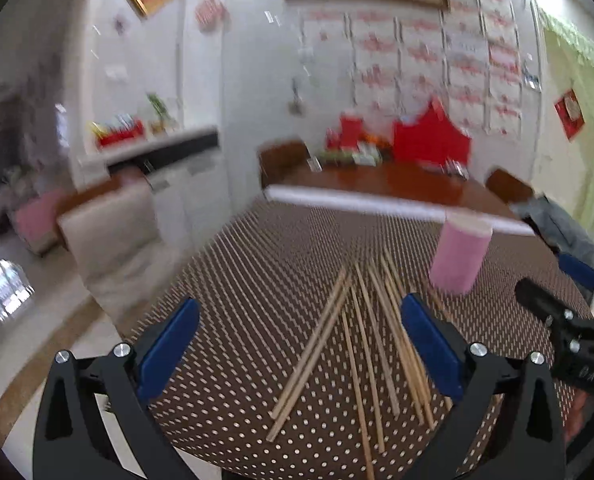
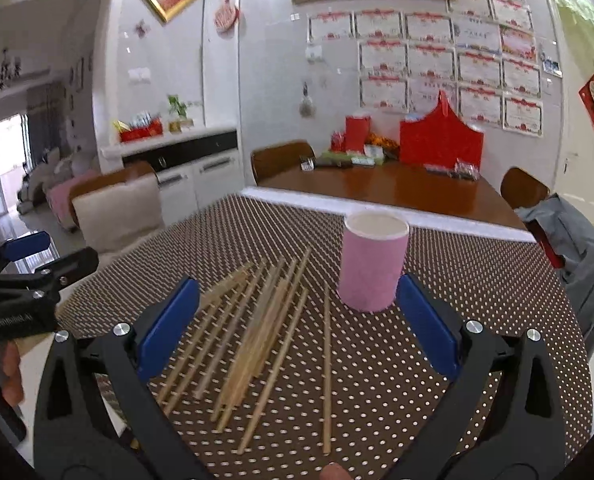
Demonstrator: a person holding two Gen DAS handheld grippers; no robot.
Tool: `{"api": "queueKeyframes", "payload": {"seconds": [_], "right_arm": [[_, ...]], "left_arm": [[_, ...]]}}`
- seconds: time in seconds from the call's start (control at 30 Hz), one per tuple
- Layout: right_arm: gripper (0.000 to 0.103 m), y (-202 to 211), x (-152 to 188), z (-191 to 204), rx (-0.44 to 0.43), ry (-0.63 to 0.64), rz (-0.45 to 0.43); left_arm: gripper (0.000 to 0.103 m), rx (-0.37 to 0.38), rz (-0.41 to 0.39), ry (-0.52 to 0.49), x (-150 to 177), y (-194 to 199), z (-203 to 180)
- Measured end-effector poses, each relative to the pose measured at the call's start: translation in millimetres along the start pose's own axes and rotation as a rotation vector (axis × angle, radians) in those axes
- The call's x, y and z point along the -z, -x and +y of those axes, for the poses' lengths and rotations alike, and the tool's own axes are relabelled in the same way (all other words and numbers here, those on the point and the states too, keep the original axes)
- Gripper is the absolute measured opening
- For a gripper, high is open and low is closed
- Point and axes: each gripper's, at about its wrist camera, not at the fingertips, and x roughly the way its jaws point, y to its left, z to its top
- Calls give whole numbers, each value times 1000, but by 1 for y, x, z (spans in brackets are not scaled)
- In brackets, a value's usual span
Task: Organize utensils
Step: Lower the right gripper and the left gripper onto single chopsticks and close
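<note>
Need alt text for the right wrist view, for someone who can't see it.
The open right gripper hovers over loose wooden chopsticks scattered on a brown polka-dot tablecloth. An upright pink cup stands just beyond them, empty as far as visible, and the left gripper shows at the left edge.

Both wrist views look forward, low over brown polka-dot tablecloth [image 1: 257, 280]; both share pale wooden chopsticks [image 2: 257, 332], pink cylindrical cup [image 2: 373, 264].
</note>
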Motion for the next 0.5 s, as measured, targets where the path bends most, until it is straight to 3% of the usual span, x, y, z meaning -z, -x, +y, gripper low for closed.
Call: {"api": "queueKeyframes", "payload": {"seconds": [0.13, 0.2, 0.27, 0.5], "right_arm": [[97, -33, 9, -11, 26, 22, 112], [94, -47, 13, -16, 43, 31, 168], [88, -62, 19, -21, 46, 32, 224], [75, -98, 32, -34, 43, 32, 349]], "left_arm": [[99, 66, 167, -53, 3, -54, 8], [92, 79, 235, -107, 6, -82, 8], [77, 75, 311, -141, 9, -106, 6], [65, 82, 433, -184, 5, -155, 8]]}}
